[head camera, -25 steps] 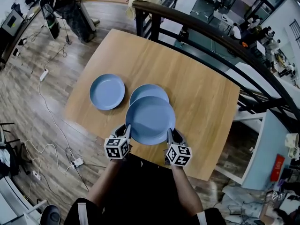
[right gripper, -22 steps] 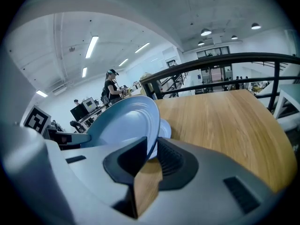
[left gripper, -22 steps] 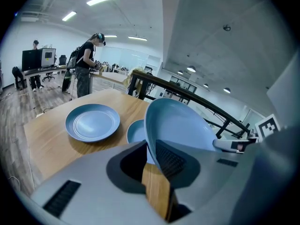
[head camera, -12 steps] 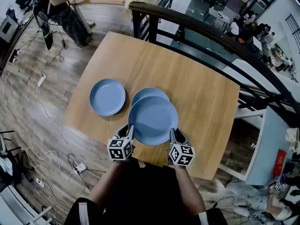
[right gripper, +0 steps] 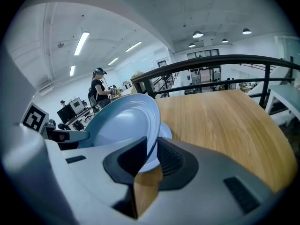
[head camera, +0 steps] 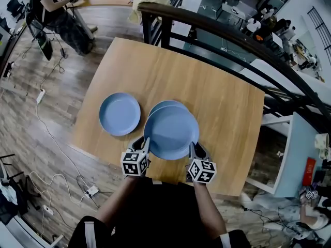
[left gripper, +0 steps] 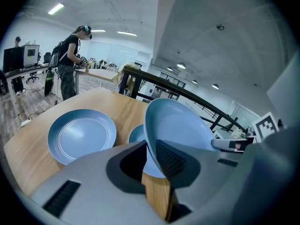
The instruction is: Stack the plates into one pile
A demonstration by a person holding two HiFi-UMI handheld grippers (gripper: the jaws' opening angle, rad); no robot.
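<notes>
The left gripper (head camera: 146, 144) and the right gripper (head camera: 192, 148) each pinch one edge of the top blue plate (head camera: 171, 132). They hold it just over a second blue plate (head camera: 164, 105) on the wooden table (head camera: 222, 97). A third blue plate (head camera: 119, 113) lies just beside them, on the left.

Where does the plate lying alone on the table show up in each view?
Head view: the lone plate lies left of centre, beside the other two.
Left gripper view: lower left.
Right gripper view: not in it.
Shared landmark: the held plate, seen in all three views.
</notes>
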